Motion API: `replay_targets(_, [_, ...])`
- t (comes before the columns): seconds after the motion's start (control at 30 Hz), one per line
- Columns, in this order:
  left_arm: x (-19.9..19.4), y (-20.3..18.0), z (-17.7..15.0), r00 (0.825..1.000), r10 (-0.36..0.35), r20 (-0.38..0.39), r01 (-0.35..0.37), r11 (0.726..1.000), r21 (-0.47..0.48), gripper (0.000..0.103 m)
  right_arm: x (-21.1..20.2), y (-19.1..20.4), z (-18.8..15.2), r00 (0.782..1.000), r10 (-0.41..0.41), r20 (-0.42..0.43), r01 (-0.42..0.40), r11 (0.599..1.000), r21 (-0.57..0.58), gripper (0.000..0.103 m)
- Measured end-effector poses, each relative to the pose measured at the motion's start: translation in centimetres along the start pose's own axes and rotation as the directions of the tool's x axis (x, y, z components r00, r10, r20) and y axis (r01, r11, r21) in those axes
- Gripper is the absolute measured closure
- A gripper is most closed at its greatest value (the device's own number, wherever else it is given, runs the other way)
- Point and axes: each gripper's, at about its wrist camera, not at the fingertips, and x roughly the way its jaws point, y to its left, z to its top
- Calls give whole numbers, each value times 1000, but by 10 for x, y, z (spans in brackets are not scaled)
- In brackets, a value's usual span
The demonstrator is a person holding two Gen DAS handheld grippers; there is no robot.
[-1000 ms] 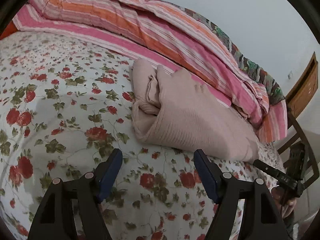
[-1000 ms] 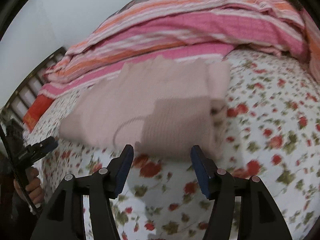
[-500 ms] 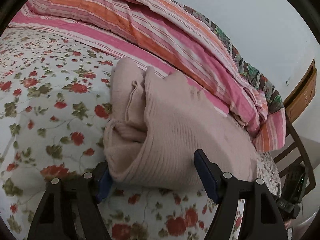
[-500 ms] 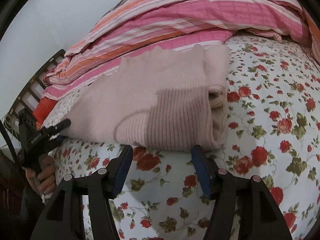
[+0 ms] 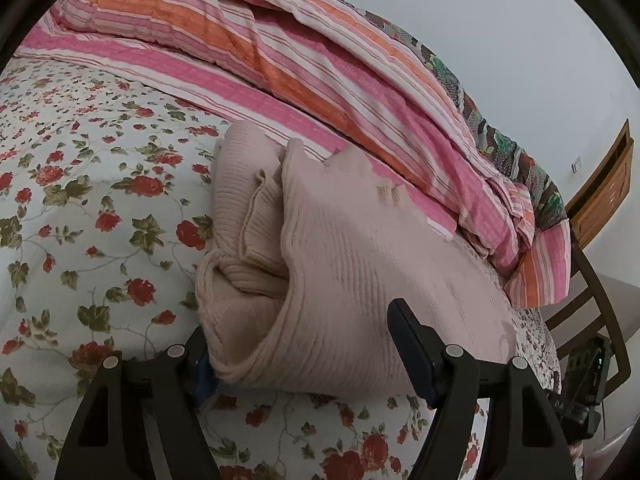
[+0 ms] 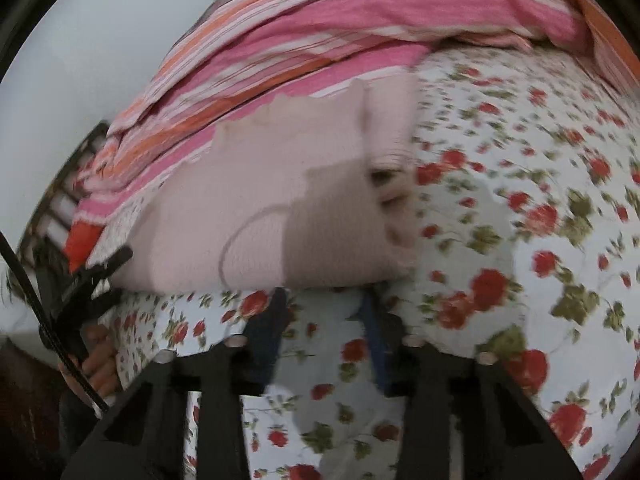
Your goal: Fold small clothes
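sweater [image 5: 344, 280] on bedsheet [image 5: 100, 208] | quilt [image 5: 320, 60] behind | left tool [image 5: 308, 364] astride near edge

Bedroom with a floral-sheeted bed against a plain pale wall

The bed sheet [image 5: 100, 208] is white with red roses; a pink-and-orange striped quilt [image 5: 304, 60] lies bunched along the wall [image 5: 500, 32]. A wooden headboard [image 5: 604, 188] stands at the far right, with a dark chair frame [image 5: 596, 292] beside the bed.
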Motion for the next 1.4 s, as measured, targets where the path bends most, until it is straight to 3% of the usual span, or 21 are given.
replay_targets(0.17, [1, -1, -1, 1000, -2, 6, 2, 1000, -16, 31, 7, -3, 7, 999, 12, 31, -13, 999, 31, 66])
replay_targets(0.3, [4, -2, 1, 1000, -8, 9, 8, 1000, -18, 32, 15, -1, 21, 997, 11, 72, -15, 998, 65, 53])
replay_targets(0.47, [10, -3, 4, 1000, -18, 3, 18, 999, -35, 50, 26, 2, 31, 993, -8, 114, 1, 998, 59, 48])
replay_targets(0.5, [11, -2, 4, 1000, -18, 3, 18, 999, -46, 58, 27, 1, 31, 992, -12, 124, 5, 999, 54, 48])
replay_targets(0.57, [14, 0, 5, 1000, -16, -12, 15, 998, -66, 68, 27, 1, 30, 989, -19, 147, 12, 999, 50, 58])
replay_targets(0.6, [16, 3, 5, 999, -25, -23, 23, 996, -82, 75, 26, 0, 29, 987, -21, 157, 12, 998, 55, 77])
replay_targets(0.63, [16, 5, 5, 999, -33, -22, 30, 995, -93, 80, 27, -3, 29, 988, 1, 157, -12, 998, 66, 86])
replay_targets(0.7, [14, 8, 5, 999, -51, -16, 49, 993, -109, 85, 26, -11, 27, 986, 42, 162, -58, 994, 96, 90])
replay_targets(0.93, [-7, 8, -2, 997, -68, 28, 71, 991, -109, 92, 12, -15, 20, 981, 82, 174, -104, 987, 122, 95])
replay_targets(1.1, [-31, 8, -22, 999, -45, 5, 45, 996, -79, 93, -5, -18, 7, 984, 109, 138, -130, 980, 153, 95])
replay_targets(1.33, [-77, 11, -60, 997, -81, 3, 80, 989, -122, 93, -49, 1, -41, 991, 88, 103, -94, 994, 47, 95])
replay_targets(1.4, [-87, 10, -74, 997, -79, -7, 78, 991, -109, 92, -61, 5, -57, 989, 76, 128, -78, 997, 8, 95])
